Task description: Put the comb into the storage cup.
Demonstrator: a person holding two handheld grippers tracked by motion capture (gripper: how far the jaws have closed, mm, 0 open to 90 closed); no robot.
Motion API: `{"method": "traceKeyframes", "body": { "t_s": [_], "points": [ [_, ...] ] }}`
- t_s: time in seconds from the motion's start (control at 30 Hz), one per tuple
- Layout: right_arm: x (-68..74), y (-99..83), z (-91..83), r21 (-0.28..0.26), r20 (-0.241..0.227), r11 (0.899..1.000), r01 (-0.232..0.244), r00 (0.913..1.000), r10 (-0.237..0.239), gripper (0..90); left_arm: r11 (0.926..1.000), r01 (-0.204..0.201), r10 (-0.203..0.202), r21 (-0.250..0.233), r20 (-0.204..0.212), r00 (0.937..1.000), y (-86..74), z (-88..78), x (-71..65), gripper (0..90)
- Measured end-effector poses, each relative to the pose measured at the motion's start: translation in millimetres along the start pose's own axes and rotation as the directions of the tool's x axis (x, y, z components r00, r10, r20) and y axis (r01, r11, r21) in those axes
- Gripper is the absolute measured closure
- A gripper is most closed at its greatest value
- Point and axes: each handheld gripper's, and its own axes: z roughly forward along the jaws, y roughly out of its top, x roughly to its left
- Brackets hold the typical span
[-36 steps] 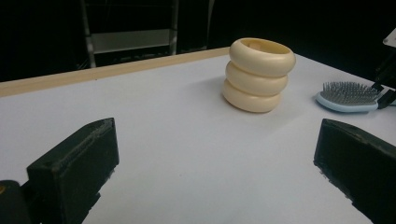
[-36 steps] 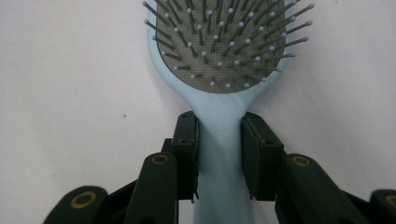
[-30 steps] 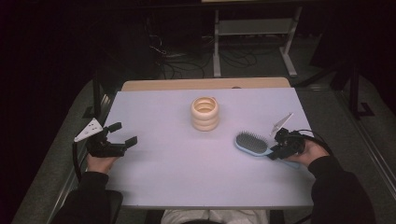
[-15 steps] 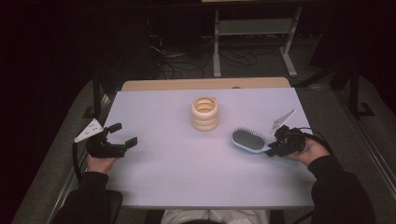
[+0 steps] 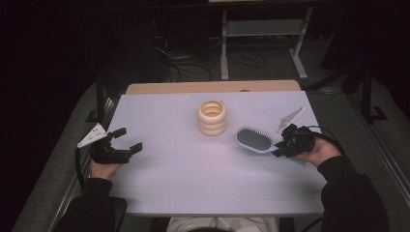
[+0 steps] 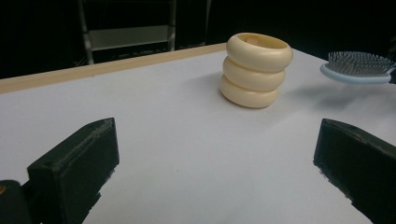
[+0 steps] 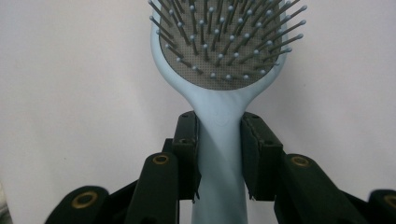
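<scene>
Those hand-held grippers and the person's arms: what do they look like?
Both the left gripper and the right gripper are black, with two blocky jaws, a pale grey three-cornered plate on top and a trailing black cable. Brass-coloured rivets dot the right one. The person wears dark long sleeves.

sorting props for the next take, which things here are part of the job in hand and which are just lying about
In the job:
- hairbrush, its handle clamped in the right claw, head raised off the table

Lying about:
- cream ringed holder, standing untouched mid-table
- left claw, open and holding nothing
</scene>
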Motion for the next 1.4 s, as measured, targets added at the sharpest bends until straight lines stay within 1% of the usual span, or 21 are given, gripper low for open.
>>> {"method": "traceKeyframes", "body": {
  "t_s": [0.1, 0.67, 0.77, 0.83, 0.97, 1.13, 1.27, 1.37, 1.4],
  "points": [
    [0.5, 6.3, -5.2, -0.011, -0.004, 1.0, 0.004, 1.0, -0.004, 68.2, 1.0, -0.002, 0.002, 0.0, -0.001, 1.0, 0.0, 0.0, -0.3, 0.0],
    [8.3, 37.6, -30.5, -0.062, 0.024, 0.996, 0.064, 0.9978, -0.062, 68.2, 1.0, 0.004, -0.004, 0.003, 0.001, 1.0, -0.5, 0.6, 0.1, 0.0],
    [10.3, 43.3, -34.1, -0.07, 0.032, 0.994, 0.081, 0.9964, -0.079, 68.2, 1.0, 0.003, -0.003, 0.002, 0.003, 1.0, -0.3, 0.4, 0.0, 0.0],
    [10.9, 45.8, -35.7, -0.086, 0.029, 0.992, 0.09, 0.9957, -0.088, 68.2, 1.0, 0.002, -0.002, 0.0, 0.003, 1.0, -0.3, 0.2, 0.1, 0.0],
    [11.1, 49.5, -38.6, -0.116, 0.027, 0.989, 0.092, 0.9956, -0.089, 68.2, 1.0, 0.003, -0.003, 0.005, 0.002, 1.0, -0.5, 1.1, 0.0, 0.0],
    [11.7, 55.3, -43.0, -0.118, 0.037, 0.987, 0.105, 0.9942, -0.101, 68.3, 1.0, 0.0, 0.0, 0.004, 0.01, 1.0, -0.1, 0.9, -0.8, 0.0],
    [11.9, 59.6, -49.7, -0.166, 0.032, 0.979, 0.115, 0.9933, -0.111, 68.2, 1.0, 0.001, -0.001, -0.003, 0.01, 1.0, 0.3, 0.9, -1.0, 0.0],
    [12.1, 64.4, -52.6, -0.175, 0.035, 0.978, 0.112, 0.9936, -0.108, 68.3, 1.0, 0.0, 0.0, -0.004, 0.011, 0.9999, 1.3, 1.4, -1.4, 0.0],
    [12.0, 67.4, -53.6, -0.176, 0.038, 0.977, 0.12, 0.9927, -0.115, 68.2, 1.0, -0.005, 0.005, -0.007, 0.003, 1.0, 2.4, 1.0, -2.2, 0.0]
  ]
}}
